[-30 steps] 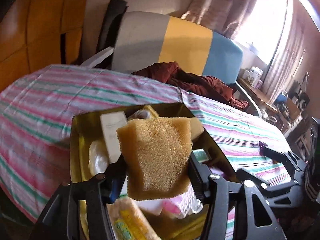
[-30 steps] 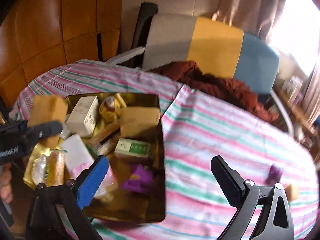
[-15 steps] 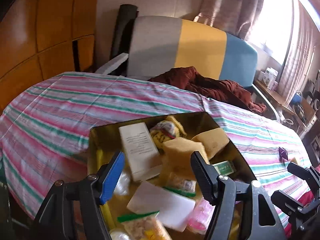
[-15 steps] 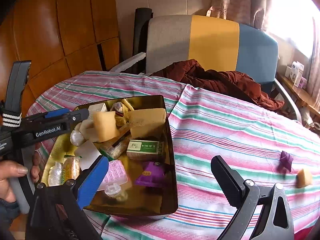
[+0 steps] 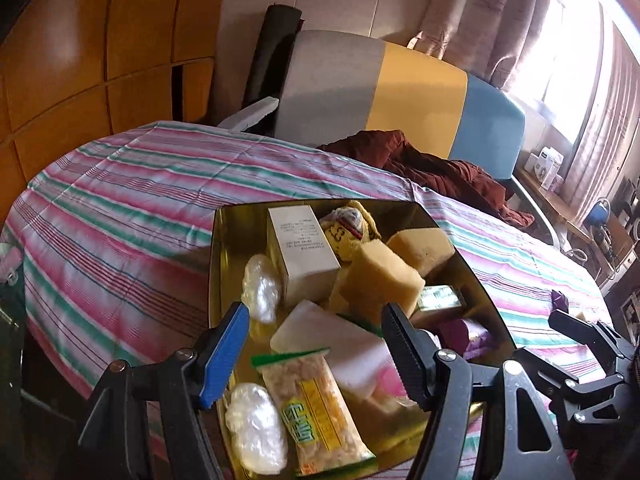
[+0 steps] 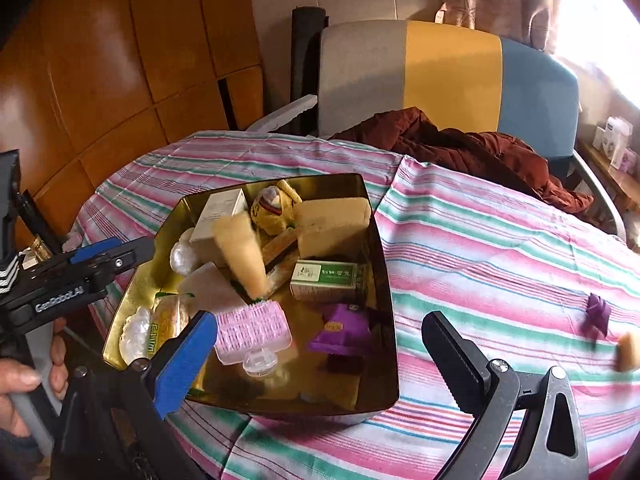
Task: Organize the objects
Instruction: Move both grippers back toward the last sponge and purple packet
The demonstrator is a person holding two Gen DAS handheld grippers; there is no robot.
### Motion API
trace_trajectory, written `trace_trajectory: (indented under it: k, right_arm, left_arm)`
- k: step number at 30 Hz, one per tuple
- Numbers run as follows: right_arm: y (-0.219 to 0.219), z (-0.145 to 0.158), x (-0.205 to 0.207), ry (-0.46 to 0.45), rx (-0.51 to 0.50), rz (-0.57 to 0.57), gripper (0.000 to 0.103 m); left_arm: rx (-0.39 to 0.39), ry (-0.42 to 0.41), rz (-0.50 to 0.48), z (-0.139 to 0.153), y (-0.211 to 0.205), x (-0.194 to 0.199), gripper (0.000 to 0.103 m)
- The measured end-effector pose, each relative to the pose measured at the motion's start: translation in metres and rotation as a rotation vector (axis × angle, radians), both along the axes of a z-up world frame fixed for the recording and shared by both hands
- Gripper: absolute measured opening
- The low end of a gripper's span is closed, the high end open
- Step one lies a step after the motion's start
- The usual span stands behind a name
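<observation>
A yellow sponge (image 5: 378, 282) is seen lying tilted in the gold tin (image 5: 218, 280), on top of the other things, at about 12 o'clock from the left gripper (image 5: 316, 354). The fingers of the left gripper are spread wide, and nothing is pinched between them. The right gripper (image 6: 320, 360) is held over the near edge of the tin with its fingers spread too, and nothing is held. The sponge is judged to be very light, soft and squashy, and not slippery. It is best taken by its two flat sides with a gentle squeeze. On the striped bench cloth (image 6: 500, 248), at 3 o'clock, a small yellow piece (image 6: 627, 352) and a purple thing (image 6: 597, 314) are left.
</observation>
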State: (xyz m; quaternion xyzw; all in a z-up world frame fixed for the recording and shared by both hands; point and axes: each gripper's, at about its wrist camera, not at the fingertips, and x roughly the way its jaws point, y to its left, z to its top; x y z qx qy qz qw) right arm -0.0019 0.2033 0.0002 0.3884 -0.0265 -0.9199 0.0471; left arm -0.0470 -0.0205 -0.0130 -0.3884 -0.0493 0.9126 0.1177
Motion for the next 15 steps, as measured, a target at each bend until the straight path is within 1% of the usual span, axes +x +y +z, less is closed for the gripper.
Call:
trace_trajectory:
  k: [3, 10, 15]
  right_arm:
    - [-0.004, 0.0, 0.002, 0.001, 0.013, 0.004, 0.103]
    - [-0.012, 0.002, 0.006, 0.017, 0.058, 0.02, 0.103]
    - [-0.013, -0.001, 0.006, 0.009, 0.08, -0.008, 0.103]
  left_arm:
    - [0.0, 0.004, -0.006, 0.001, 0.003, 0.005, 0.07]
    - [-0.026, 0.037, -0.006, 0.01, 0.011, 0.016, 0.07]
    - [-0.045, 0.055, 0.015, 0.013, 0.013, 0.022, 0.069]
